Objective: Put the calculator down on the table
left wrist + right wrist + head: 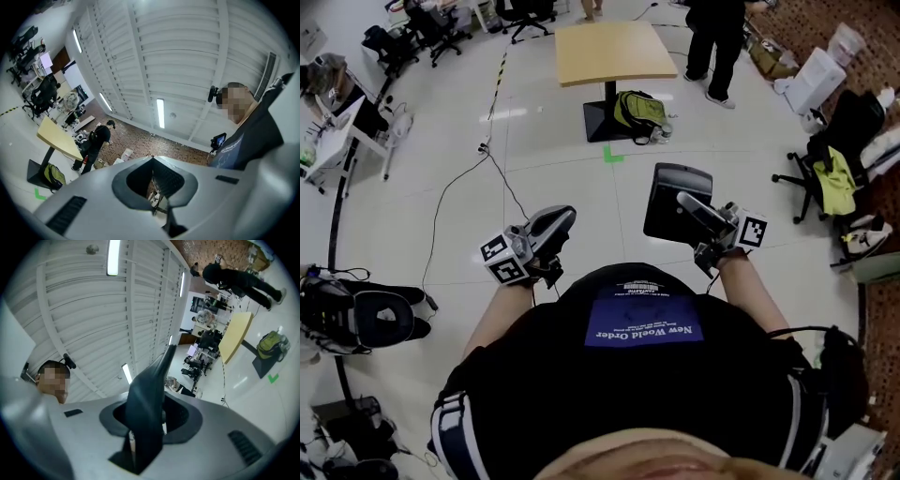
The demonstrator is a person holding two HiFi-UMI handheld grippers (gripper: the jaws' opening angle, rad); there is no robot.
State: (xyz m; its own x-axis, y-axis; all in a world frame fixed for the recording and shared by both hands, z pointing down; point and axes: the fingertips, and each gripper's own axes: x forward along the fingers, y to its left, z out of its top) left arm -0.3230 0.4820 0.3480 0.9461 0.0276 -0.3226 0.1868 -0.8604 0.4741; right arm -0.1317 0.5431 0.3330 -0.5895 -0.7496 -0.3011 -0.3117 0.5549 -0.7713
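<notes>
In the head view the calculator (pixel 675 200) is a dark flat slab held above the white floor, with my right gripper (pixel 692 210) shut on its near edge. The right gripper view shows the same dark calculator (pixel 151 399) standing edge-on between the jaws of my right gripper (pixel 146 430), pointing up toward the ceiling. My left gripper (pixel 560 221) hangs to the left of it at about the same height, its jaws together with nothing in them. In its own view, my left gripper (pixel 151 160) has its tips meeting. The wooden table (pixel 614 52) stands far ahead, apart from both grippers.
A green backpack (pixel 639 111) leans at the table's black base. A person in black (pixel 717 37) stands at the table's right. Office chairs (pixel 830 173) stand at the right and far left. A cable (pixel 455 187) runs over the floor; a black bag (pixel 361 317) lies at the left.
</notes>
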